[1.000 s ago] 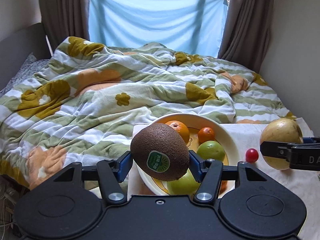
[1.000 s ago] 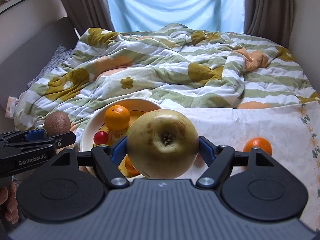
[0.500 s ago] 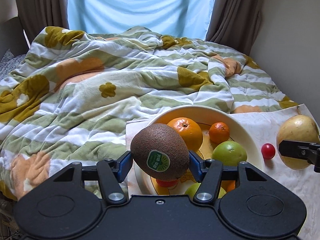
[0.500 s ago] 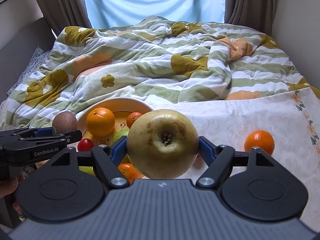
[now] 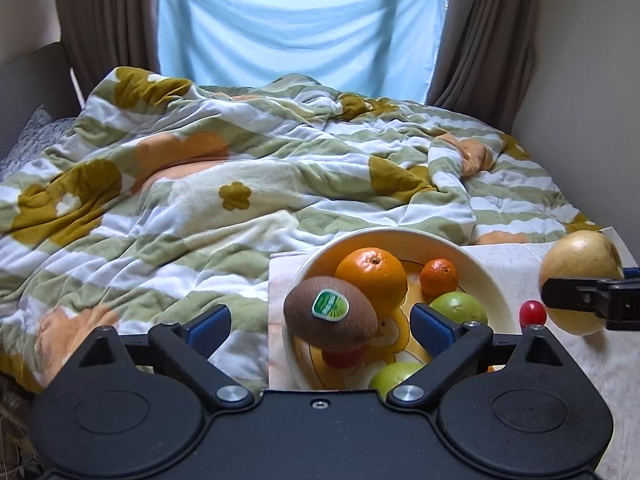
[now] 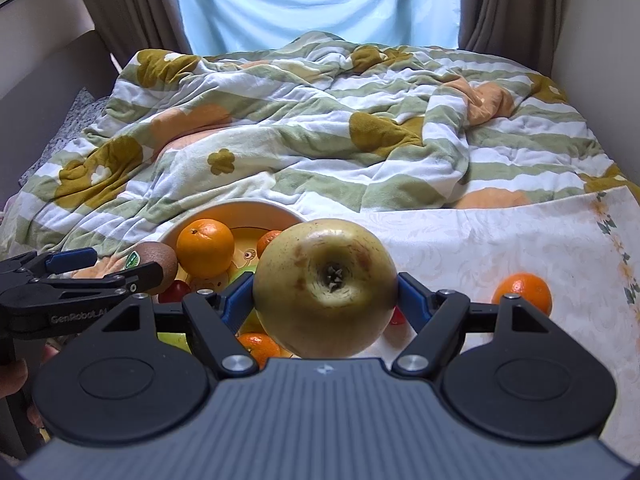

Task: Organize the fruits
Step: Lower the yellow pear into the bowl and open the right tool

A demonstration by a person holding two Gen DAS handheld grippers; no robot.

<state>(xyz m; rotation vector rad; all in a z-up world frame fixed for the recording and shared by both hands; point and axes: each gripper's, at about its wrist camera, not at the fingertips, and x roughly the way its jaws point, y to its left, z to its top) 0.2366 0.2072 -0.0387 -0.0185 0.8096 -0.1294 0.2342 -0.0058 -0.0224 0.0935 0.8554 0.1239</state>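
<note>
I'm seeing a fuzzy matt kiwi (image 5: 330, 317) wearing a glossy sticker (image 5: 329, 303), a smooth waxy pear (image 6: 325, 287), a glazed ceramic bowl (image 5: 496, 280), and a plush quilted blanket (image 5: 240, 184).

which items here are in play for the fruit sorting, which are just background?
In play:
- kiwi, just let go as the left tongs opened
- yellow apple in right tongs
- bowl of fruit
- loose orange
- red cherry tomato

Background:
- blanket
- curtains
- white cloth

Left tool (image 5: 320, 324) with jaws just sprung wide, nothing gripped; right tool (image 6: 325, 294) clamped, angled downward.
</note>
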